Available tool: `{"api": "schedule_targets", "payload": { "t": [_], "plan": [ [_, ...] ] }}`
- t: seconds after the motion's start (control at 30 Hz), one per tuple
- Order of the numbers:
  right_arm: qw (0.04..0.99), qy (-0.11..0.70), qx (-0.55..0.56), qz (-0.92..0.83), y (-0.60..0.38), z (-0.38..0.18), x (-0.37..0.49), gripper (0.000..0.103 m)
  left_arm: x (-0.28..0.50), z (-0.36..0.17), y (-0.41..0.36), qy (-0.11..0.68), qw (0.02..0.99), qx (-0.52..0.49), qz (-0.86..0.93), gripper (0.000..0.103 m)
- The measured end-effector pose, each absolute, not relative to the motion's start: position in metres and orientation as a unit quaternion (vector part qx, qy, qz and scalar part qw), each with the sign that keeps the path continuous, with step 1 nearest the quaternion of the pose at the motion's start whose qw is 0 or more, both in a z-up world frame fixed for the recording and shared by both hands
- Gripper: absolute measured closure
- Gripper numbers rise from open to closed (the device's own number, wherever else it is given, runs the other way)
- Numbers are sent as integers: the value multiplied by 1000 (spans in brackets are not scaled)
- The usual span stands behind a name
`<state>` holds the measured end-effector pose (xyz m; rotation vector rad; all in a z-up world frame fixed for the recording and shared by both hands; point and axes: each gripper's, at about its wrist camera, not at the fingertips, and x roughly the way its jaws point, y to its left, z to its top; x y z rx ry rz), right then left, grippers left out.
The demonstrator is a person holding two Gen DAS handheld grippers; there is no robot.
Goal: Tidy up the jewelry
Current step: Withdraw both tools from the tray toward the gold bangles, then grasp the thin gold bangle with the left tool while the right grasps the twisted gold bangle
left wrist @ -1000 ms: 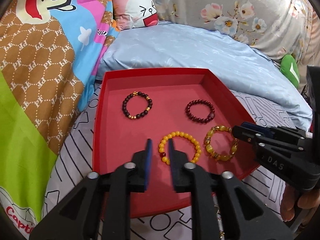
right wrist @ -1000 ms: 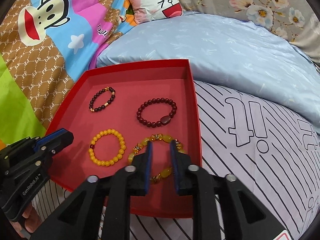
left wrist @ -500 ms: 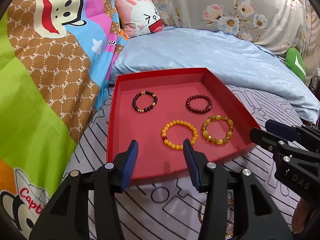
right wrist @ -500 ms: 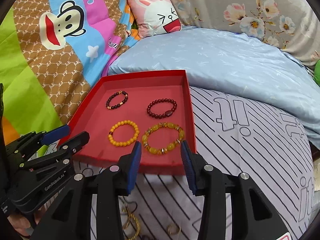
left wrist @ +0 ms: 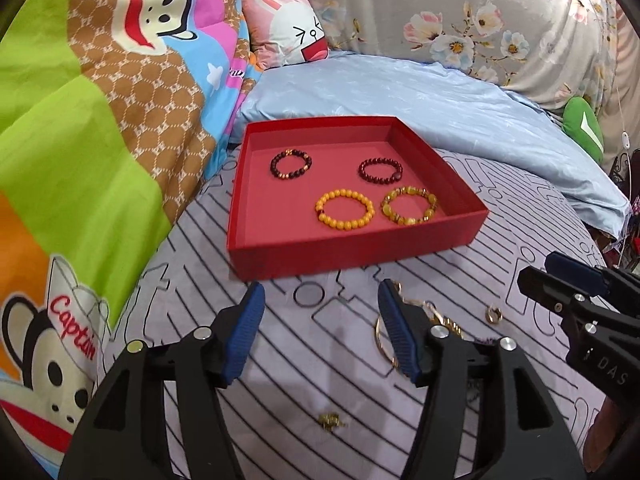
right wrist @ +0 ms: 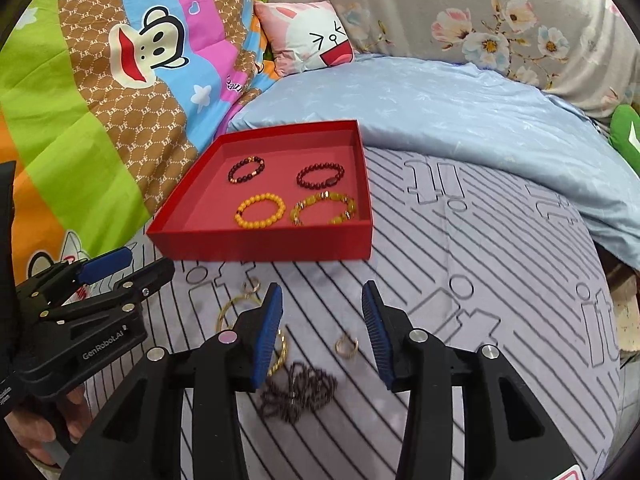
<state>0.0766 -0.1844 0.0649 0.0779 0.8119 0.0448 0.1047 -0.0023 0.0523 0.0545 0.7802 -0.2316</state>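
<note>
place: home bedroom | shown by: bed — striped sheet (left wrist: 280, 380), cartoon pillow (left wrist: 292, 32), quilt (left wrist: 420, 108)

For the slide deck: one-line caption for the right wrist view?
Open right tongs over loose jewelry on striped sheet; four bead bracelets lie in red tray.

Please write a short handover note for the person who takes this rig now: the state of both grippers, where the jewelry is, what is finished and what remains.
Left gripper: open, empty; its jaws have just been opening.
Right gripper: open, empty, above the loose pieces.
Red tray: four bead bracelets lie inside, apart from each other: dark with gold beads, dark red, yellow, amber.
Done: those four are placed.
Left: on the striped sheet in front of the tray remain gold bangles, a dark bead strand, a small gold ring and a small gold charm.
</note>
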Motion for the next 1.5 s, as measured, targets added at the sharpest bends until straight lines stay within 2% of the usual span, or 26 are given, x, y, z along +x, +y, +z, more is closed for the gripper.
{"api": "schedule_targets", "payload": {
  "t": [0.57, 0.97, 1.07, 1.27, 1.3, 1.33, 1.4, 1.5],
  "plan": [
    [899, 432, 59, 35, -168, 26, 44, 62, 61, 10, 42, 423, 901, -42, -89, 43],
    [897, 437, 63, 21, -177, 22, 50, 62, 104, 16, -10, 422, 895, -22, -140, 44],
    [897, 437, 64, 21, -180, 22, 55, 62, 112, 11, -23, 427, 892, -12, -148, 48],
    [897, 435, 70, 20, -187, 21, 63, 62, 125, 1, -37, 437, 886, -2, -154, 64],
    [897, 436, 71, 20, -187, 20, 64, 62, 127, 0, -38, 439, 885, -2, -155, 71],
    [897, 436, 72, 21, -187, 20, 65, 62, 129, -1, -38, 443, 883, -3, -154, 75],
    [897, 436, 72, 21, -188, 20, 65, 62, 132, -1, -39, 442, 884, -7, -153, 77],
    [896, 438, 73, 23, -187, 18, 67, 62, 133, -2, -39, 443, 883, -6, -156, 87]
  ]
}}
